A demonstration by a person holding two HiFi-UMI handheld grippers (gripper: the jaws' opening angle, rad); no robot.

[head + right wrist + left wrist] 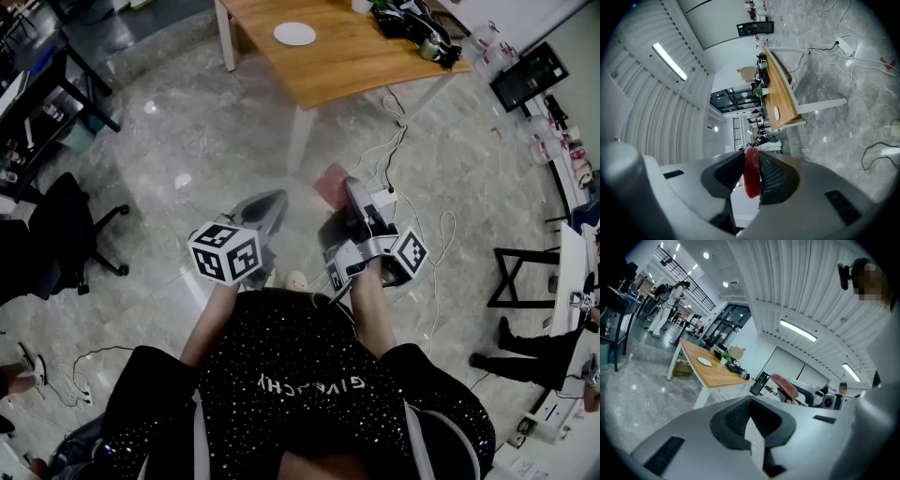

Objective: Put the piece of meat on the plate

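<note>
A red slab of meat (751, 173) stands on edge between the pads of my right gripper (751, 154), which is shut on it. In the head view the meat (331, 185) shows pinkish at the tip of that gripper (349, 187), held over the floor short of the table. It also appears from the left gripper view as the meat (783, 385). The white plate (294, 34) lies on the wooden table (347, 66) ahead, small in both gripper views (704, 362) (776, 112). My left gripper (272, 202) is beside the right one, its jaws (750, 401) together on nothing.
Cables and a power strip (386, 195) lie on the marble floor under the table's near corner. Dark clutter (412, 23) fills the table's far right. A black office chair (56, 234) and a black rack (37, 103) stand at the left. A person (534, 347) is at the right.
</note>
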